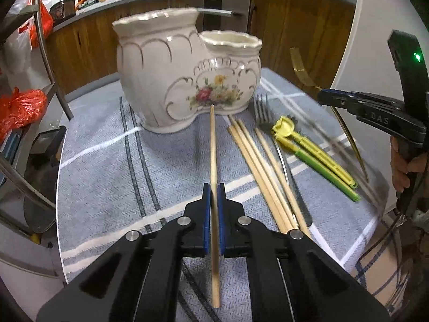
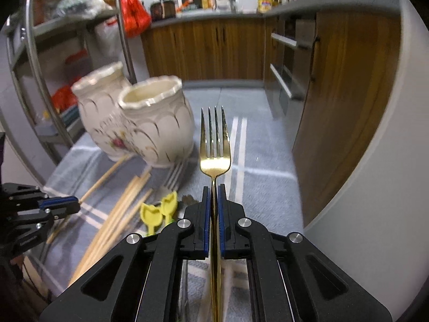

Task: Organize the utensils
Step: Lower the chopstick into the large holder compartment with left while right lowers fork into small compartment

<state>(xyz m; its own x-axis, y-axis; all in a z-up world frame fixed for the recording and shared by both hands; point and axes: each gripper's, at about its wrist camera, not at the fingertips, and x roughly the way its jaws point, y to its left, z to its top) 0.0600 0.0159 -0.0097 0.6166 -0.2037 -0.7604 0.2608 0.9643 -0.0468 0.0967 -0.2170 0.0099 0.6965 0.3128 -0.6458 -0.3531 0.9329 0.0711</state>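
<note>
"DAS" printed on the right gripper, angled downward, fingers clamped on a gold fork, tines forward. Left gripper pitched down, fingers pinching one chopstick above the tabletop, near the ceramic holder.

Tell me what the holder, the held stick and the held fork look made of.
Holder: glazed ceramic, probably; glossy cream, gilt scallops, floral decal.
Chopstick in left gripper: bare light wood or bamboo, matte.
Fork in right gripper: polished gold-tone metal, mirror-like.
</note>
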